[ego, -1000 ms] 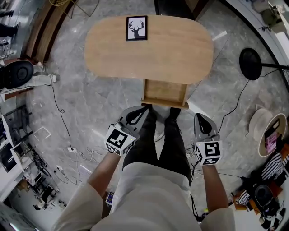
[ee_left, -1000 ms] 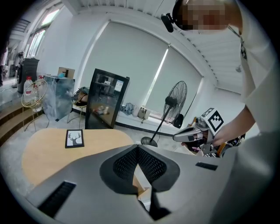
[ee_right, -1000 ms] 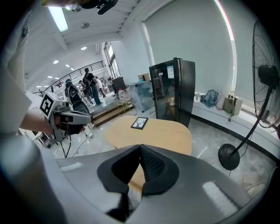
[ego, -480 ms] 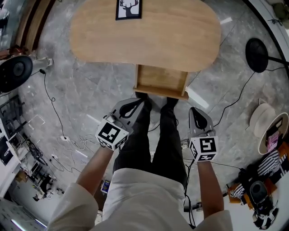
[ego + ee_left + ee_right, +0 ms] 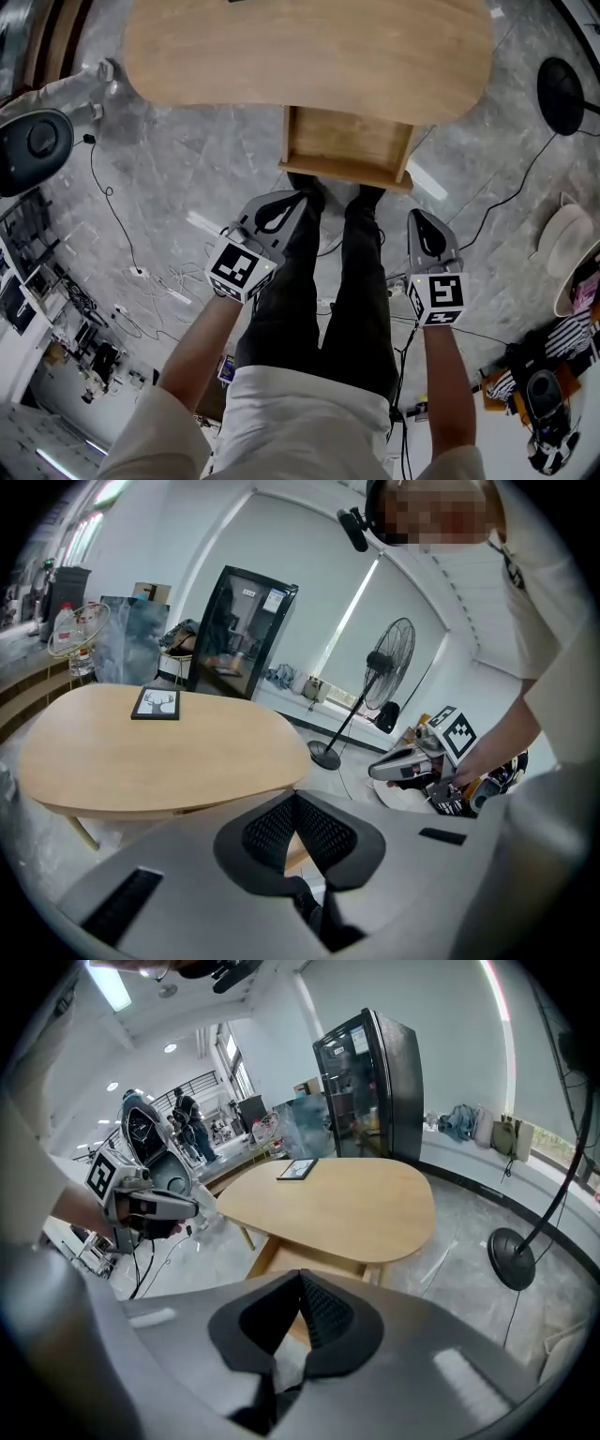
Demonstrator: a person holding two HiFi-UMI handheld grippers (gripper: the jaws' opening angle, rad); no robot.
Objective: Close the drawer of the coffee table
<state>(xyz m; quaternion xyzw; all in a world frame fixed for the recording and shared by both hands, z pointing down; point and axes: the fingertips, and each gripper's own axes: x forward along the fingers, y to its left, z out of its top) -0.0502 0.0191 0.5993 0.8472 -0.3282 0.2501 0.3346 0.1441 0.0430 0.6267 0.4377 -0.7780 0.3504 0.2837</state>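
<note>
The pale oval wooden coffee table (image 5: 309, 47) stands on the grey marble floor (image 5: 187, 187), straight ahead of the person. Its shallow wooden drawer (image 5: 347, 175) is pulled well out from under the near edge, so its bare inside shows, and its front panel lies just beyond the person's shoes. The task therefore looks barely begun: the drawer is fully open and nothing presses on it.

The left gripper (image 5: 296, 199) and the right gripper (image 5: 416, 218) hang on either side of the person's legs, both pointing down and forward toward the drawer front but apart from it. Each has its jaws closed together with nothing between them, as each gripper's own view shows: the left (image 5: 295, 799) looks across the table top, the right (image 5: 300, 1279) looks at the open drawer (image 5: 272, 1262) beneath the table edge.

What is left, as I judge it, is all the real work: bringing a gripper against the drawer front and pushing it in until it sits flush under the table.
</note>
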